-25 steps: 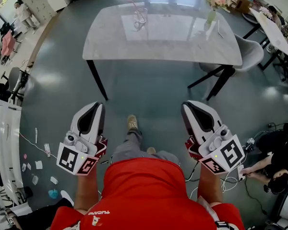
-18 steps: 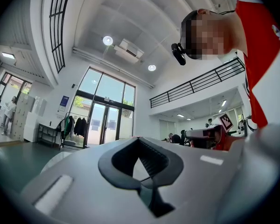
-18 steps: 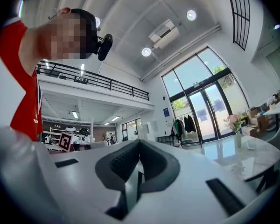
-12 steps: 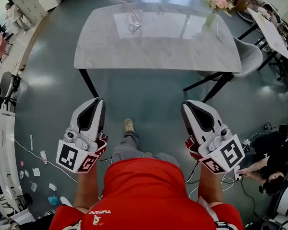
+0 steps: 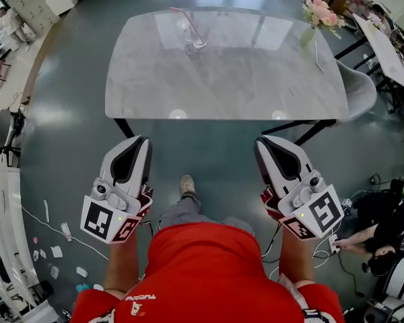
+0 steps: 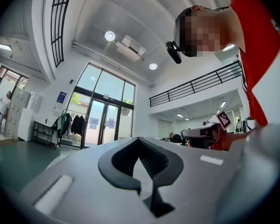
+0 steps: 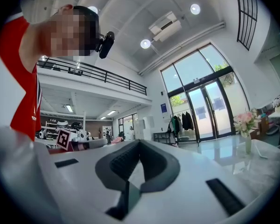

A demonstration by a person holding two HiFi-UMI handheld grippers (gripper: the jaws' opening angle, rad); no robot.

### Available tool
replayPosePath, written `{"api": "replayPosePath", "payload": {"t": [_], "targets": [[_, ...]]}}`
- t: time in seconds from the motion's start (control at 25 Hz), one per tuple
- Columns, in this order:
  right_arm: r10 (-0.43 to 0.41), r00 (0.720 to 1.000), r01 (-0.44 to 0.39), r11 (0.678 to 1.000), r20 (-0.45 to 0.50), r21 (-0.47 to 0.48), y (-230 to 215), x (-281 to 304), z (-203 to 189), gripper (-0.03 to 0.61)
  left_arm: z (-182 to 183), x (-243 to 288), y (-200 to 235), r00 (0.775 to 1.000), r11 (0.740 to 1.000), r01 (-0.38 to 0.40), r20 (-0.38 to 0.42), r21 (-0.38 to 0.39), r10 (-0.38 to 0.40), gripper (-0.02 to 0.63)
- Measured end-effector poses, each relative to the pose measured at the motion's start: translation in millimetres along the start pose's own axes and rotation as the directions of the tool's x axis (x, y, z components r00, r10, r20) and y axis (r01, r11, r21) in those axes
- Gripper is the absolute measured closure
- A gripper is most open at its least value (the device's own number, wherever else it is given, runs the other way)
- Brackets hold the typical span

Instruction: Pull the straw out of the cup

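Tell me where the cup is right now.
In the head view the cup stands on the far side of the table, left of centre, with the straw in it; the flower vase is to its right.

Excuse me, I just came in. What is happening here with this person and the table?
A person in a red shirt stands short of a marble table, holding the left hand-held gripper and the right hand-held gripper. Both are shut, empty and point toward the table. A clear cup stands on the table's far side with a pink straw in it. Neither gripper has reached the straw yet.
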State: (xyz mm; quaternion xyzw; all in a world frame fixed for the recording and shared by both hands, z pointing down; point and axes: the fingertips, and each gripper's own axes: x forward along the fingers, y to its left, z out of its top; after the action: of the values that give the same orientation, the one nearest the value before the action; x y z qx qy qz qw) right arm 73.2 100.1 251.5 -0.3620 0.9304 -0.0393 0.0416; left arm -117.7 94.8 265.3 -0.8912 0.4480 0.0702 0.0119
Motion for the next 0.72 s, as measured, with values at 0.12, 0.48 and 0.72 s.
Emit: {"api": "replayPosePath", "payload": {"t": [0.12,0.48,0.72], "targets": [[-0.004,1.0,0.004,1.0,-0.01,0.0,-5.8,29.8,-1.2,0.578,0.8,10.6,24.3,1.0,1.0,0.018,0.0,0.005,-0.018,0.609],[-0.03,0.999,0.029,0.999,-0.035,-0.015,-20.9,108.7,-6.0,0.578,-5.9,37.1,100.5,0.999,0.999,0.051,0.001,-0.016,-0.051,0.609],[-0.063,0.997,0.062,0.998,-0.038,-0.012,-39.6,137.7,-6.4,0.578,-7.1,59.8,132.3,0.997,0.997,0.076,0.001,-0.02,-0.076,0.609]]}}
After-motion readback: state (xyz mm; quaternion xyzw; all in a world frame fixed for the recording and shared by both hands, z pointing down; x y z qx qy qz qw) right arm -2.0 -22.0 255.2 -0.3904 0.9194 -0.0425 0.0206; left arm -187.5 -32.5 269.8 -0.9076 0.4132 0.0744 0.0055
